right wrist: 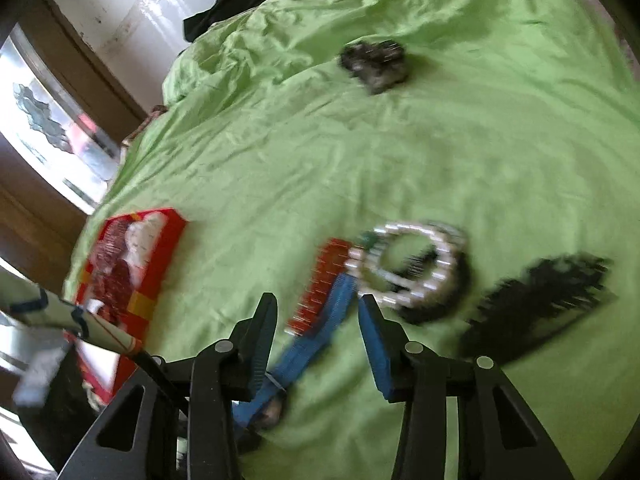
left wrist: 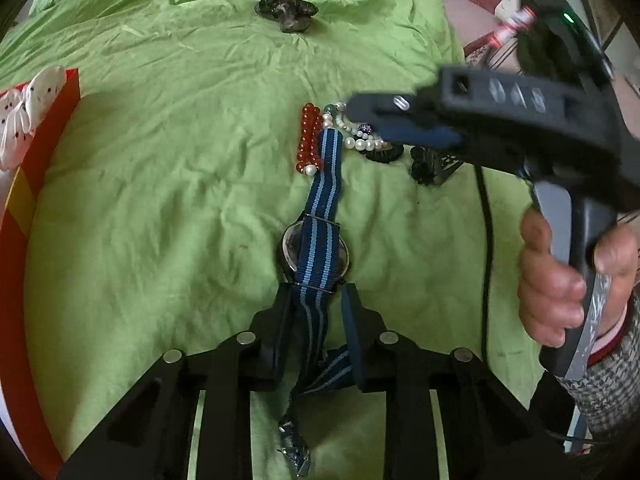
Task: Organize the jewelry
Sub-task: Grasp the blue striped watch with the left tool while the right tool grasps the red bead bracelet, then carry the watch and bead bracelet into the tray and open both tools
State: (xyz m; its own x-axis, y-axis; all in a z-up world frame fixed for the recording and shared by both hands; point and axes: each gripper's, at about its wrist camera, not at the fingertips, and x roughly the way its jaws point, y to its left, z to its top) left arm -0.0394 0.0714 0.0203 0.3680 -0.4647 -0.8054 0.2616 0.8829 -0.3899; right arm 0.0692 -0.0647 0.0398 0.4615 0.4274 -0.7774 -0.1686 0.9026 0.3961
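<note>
The striped watch strap (left wrist: 316, 312) is straddled, not visibly pinched, by the left gripper (left wrist: 316, 300), presumably for lifting, while the right gripper (right wrist: 318, 316) (wide open, empty) is held above the bead pile (right wrist: 404, 268).

Striped watch between the left gripper's fingers

Left gripper (left wrist: 316, 304) jaws straddle the blue strap of the watch (left wrist: 315, 254); red beads (left wrist: 308, 140) and pearls (left wrist: 362, 136) lie beyond them; right gripper (left wrist: 384, 120) hovers over the pearls.

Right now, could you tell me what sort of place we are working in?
Probably a bedroom: the jewelry lies on a rumpled green bedsheet that looks like a bed, with a white wall behind it and a wooden door frame at its side.
</note>
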